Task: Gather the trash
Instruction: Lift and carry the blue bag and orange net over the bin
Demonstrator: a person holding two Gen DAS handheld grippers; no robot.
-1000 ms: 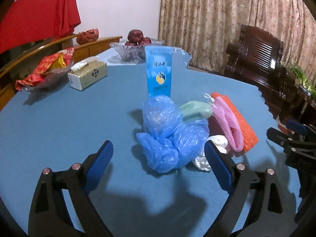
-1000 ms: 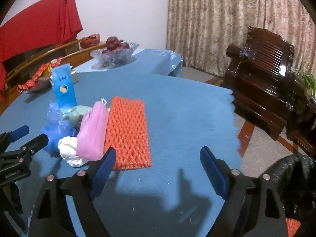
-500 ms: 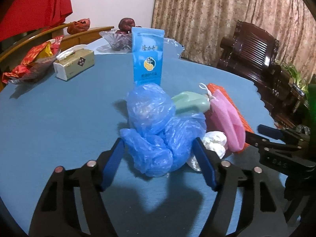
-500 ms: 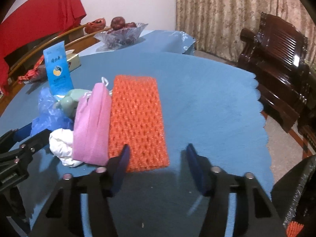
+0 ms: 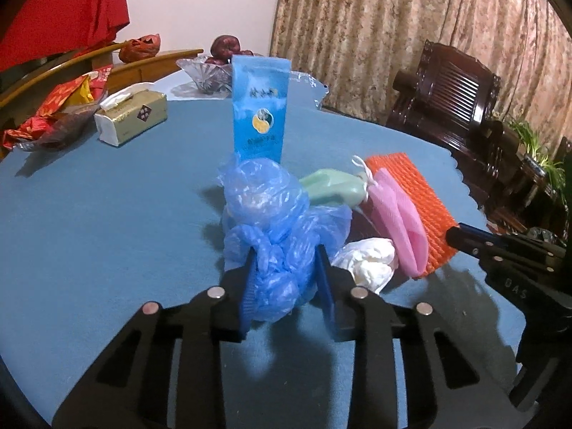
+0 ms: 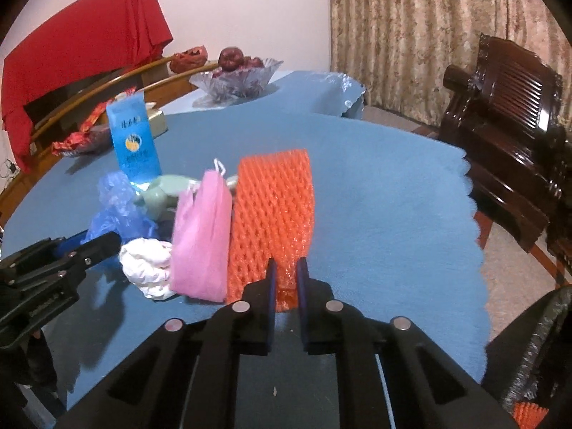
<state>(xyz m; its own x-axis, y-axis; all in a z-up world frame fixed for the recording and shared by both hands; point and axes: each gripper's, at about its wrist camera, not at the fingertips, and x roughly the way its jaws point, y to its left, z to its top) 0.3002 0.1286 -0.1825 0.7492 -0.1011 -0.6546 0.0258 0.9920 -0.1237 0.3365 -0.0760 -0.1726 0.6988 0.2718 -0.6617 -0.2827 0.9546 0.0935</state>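
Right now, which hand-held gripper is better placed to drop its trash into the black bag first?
Right, probably. The right hand-held gripper has just closed on the orange foam net, and the black bag sits at its lower right. The left hand-held gripper has closed on the blue plastic bag, farther away.

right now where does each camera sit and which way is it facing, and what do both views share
Left wrist view: sits on the left gripper, looking forward and down across the blue table; its fingers have just been closing and now squeeze the blue plastic bag; the right gripper's tip shows at the right edge.
Right wrist view: sits on the right gripper, facing the same way; its fingers have just been closing onto the orange foam net's near edge.
Shared: bag, net, pink pouch, blue carton.
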